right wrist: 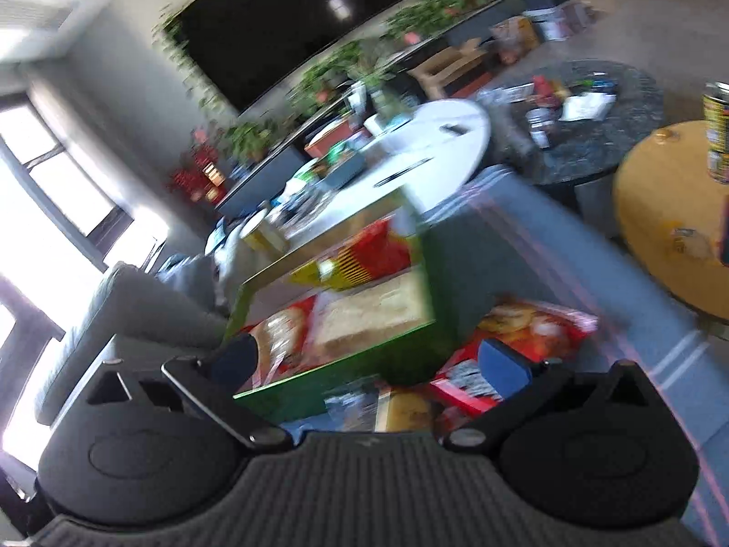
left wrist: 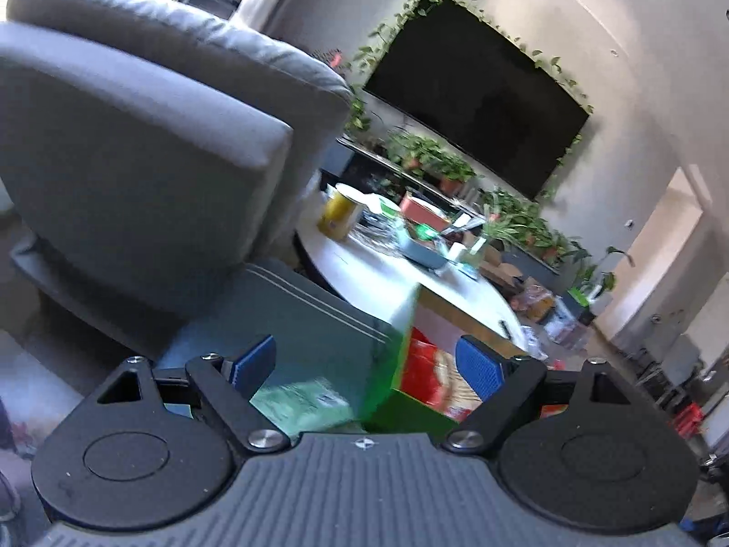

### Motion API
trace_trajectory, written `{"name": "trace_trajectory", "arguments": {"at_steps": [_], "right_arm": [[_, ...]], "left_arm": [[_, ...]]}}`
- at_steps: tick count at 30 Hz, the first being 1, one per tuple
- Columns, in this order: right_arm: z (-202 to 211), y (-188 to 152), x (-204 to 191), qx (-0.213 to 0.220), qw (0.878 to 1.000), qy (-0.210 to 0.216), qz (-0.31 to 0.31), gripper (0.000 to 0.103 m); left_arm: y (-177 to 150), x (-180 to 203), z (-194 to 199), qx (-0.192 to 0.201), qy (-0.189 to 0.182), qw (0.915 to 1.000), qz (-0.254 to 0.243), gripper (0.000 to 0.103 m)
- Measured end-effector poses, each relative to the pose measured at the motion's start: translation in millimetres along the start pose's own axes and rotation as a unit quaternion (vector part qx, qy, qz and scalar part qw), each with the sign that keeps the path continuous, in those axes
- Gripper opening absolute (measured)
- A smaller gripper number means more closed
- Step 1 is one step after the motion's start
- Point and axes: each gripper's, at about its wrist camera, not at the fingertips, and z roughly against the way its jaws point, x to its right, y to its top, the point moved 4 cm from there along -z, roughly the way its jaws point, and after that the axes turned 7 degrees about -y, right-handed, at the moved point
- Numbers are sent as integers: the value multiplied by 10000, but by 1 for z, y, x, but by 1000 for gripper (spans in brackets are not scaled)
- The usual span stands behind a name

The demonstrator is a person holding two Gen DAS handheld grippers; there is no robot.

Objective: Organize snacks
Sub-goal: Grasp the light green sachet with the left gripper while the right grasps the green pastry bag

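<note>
Grey sofa (left wrist: 150, 136) flanks a green snack box (right wrist: 337, 319); both grippers' fingers (left wrist: 478, 367) gape wide, holding nothing

Green box (right wrist: 337, 319) blurred (contents smeared); can (right wrist: 717, 132) edge-cropped.

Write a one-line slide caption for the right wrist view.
Open right gripper above a green box of snack packets, red snack bag beside it on the blue surface.
</note>
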Motion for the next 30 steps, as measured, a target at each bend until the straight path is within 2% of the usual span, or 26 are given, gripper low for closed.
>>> {"name": "trace_trajectory", "arguments": {"at_steps": [5,7,11,15,17,21,24,26,30], "right_arm": [[-20,-15,-55,-455,9969,367,530,103],[-37,-24,-72,-820,9944,450,495,103],[-81,-49,-111,-1755,9772,988,668,103],[-118,-71,-142,-2279,9597,1326,969,103],[-128,-78,-151,-2335,9578,1304,1058,103],[-136,-79,-152,-2104,9652,1042,1152,103],[-146,-80,-148,-2121,9661,990,1091,103],[-151,-81,-147,-2131,9665,923,1097,103],[-160,-87,-148,-2148,9651,867,1220,100]], "left_arm": [[1,-28,0,74,518,9985,127,84],[1,-39,-5,-2,564,9980,290,84],[-3,-59,-19,-387,507,9949,777,84],[-7,-64,-24,-550,494,9923,992,84],[-8,-60,-24,-552,482,9926,970,84],[-10,-62,-28,-631,583,9918,948,84],[-15,-68,-37,-823,667,9876,1158,84],[-20,-75,-41,-957,850,9828,1333,82],[-24,-81,-46,-1034,1029,9795,1391,81]]}}
